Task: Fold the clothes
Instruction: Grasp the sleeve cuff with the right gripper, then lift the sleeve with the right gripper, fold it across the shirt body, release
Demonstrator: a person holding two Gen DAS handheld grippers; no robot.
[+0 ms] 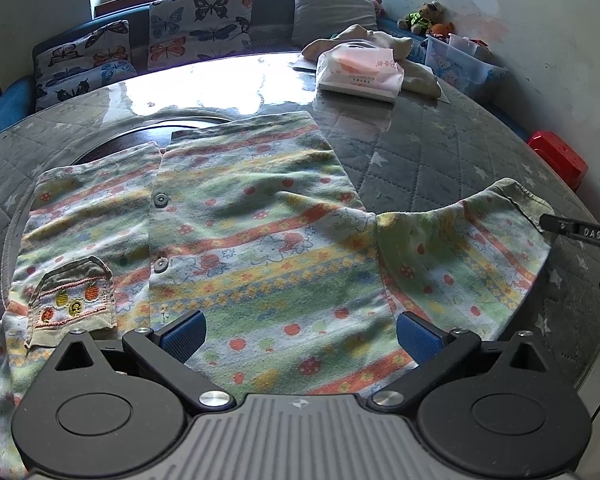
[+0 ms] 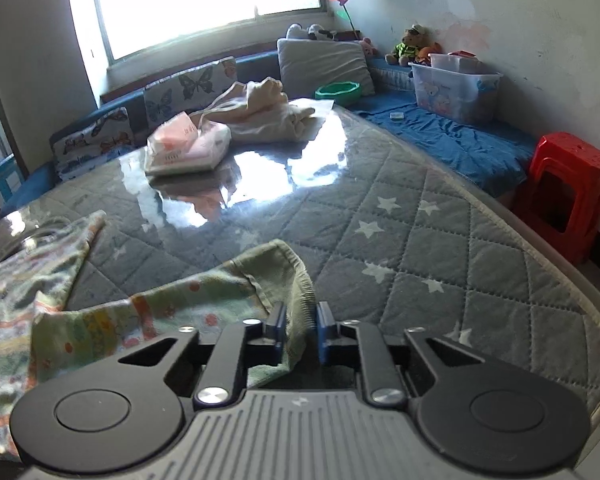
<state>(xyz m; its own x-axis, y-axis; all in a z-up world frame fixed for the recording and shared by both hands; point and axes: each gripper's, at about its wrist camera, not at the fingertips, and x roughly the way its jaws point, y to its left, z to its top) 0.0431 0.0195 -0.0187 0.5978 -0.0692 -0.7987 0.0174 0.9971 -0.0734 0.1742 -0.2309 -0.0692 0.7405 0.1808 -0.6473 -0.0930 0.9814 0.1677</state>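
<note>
Right tongs (image 2: 301,330) clamped on sleeve cuff (image 2: 296,280) | left tongs (image 1: 300,334) spread wide over striped shirt (image 1: 236,232) | bare quilted worktop (image 2: 440,240) seen rightward toward its edge

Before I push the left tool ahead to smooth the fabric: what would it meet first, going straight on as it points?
The shirt itself. The left tool is open with the striped cloth right between and ahead of its fingers, so it would likely reach fabric at once, long before the tissue pack. Its height above the cloth is unclear.
</note>
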